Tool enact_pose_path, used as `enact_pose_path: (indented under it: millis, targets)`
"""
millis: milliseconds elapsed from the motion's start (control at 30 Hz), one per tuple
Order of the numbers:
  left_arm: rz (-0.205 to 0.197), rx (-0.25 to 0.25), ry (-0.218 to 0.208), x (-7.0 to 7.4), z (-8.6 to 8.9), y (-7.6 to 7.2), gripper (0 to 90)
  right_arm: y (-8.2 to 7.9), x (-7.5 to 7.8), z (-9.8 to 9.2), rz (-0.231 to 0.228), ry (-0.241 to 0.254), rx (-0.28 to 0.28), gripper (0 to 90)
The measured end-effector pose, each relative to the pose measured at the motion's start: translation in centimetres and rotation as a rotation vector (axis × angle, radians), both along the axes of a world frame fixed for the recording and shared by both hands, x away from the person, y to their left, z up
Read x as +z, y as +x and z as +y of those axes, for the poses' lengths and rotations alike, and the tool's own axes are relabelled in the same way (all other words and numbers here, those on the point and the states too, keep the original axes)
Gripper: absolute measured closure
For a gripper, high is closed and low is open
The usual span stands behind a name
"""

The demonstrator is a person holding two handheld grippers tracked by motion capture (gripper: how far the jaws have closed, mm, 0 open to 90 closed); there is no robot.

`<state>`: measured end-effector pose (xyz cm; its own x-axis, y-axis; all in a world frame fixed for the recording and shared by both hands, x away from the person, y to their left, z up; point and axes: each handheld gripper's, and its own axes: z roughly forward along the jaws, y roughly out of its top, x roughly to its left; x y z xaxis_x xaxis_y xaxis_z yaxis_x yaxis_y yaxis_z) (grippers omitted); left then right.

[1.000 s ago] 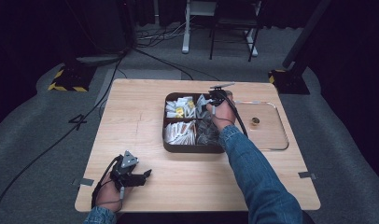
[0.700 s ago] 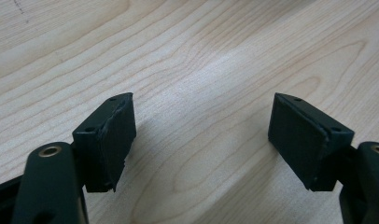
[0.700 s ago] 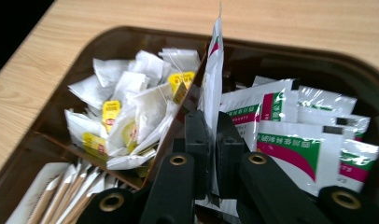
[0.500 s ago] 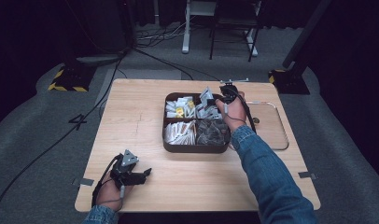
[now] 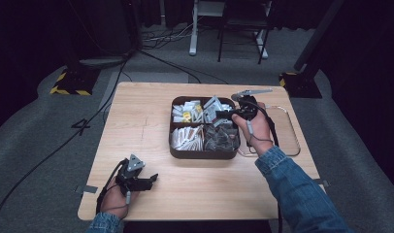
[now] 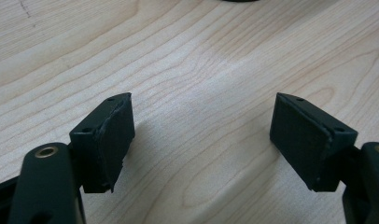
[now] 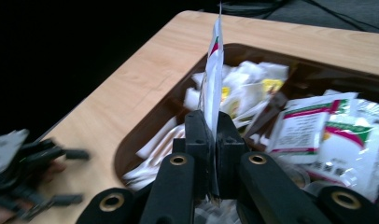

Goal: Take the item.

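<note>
Packet (image 7: 214,70), a thin white sachet with a red and green mark, stands edge-on between the jaws of the right gripper (image 7: 211,140), which are pressed together on its lower part. It hangs above the far right part of the tray (image 5: 203,155), which sits on the far half of the table (image 5: 137,121), right of centre. In the high view the right gripper (image 5: 224,114) points left over the tray's far right compartment.

I judge the packet very light and thin, flat foil or paper with a little soft filling, limp enough to flop if held by a corner and slick enough to slide out of a loose pinch. It stands straight in the jaws now, so the hold low on one edge seems firm. A grip across the sealed edge should serve best, since the middle would give and the filling could shift. It looks unlikely to break, though hard squeezing could burst a seal.

Counts: one packet held; one dark tray with four compartments, each holding many packets, too heaped and blurred to count; one clear tray (image 5: 294,141) just right of the dark one, its contents unclear; two grippers.

Left gripper (image 6: 201,135) rests at the near left corner of the table, jaws spread wide over bare wood, holding nothing. It also shows in the high view (image 5: 149,179).
</note>
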<state>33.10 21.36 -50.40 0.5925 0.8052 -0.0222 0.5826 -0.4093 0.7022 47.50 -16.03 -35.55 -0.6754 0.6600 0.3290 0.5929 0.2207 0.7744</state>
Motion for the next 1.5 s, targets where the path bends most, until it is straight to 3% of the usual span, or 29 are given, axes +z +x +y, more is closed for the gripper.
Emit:
enact_pose_path:
  millis: [367, 500, 767, 1267, 1500]
  targets:
    - [0.000, -0.001, 0.002, 0.0, 0.0, 0.0, 22.6, -4.8, 0.7, -0.1, -0.026, 0.014, 0.116, 87.0]
    - [0.000, -0.001, 0.002, 0.0, 0.0, 0.0, 22.7, -7.5, 0.3, -0.3, -0.056, 0.010, 0.150, 86.9]
    - [0.000, -0.001, 0.002, 0.0, 0.0, 0.0, 22.6, -10.6, -1.2, 0.2, -0.044, 0.023, 0.215, 86.9]
    - [0.000, -0.001, 0.002, 0.0, 0.0, 0.0, 22.6, -12.7, -3.0, 0.8, -0.011, -0.035, 0.281, 86.9]
    - [-0.002, -0.002, 0.003, 0.0, 0.0, 0.0, 22.6, -13.3, -5.2, 1.1, 0.041, -0.069, 0.294, 86.8]
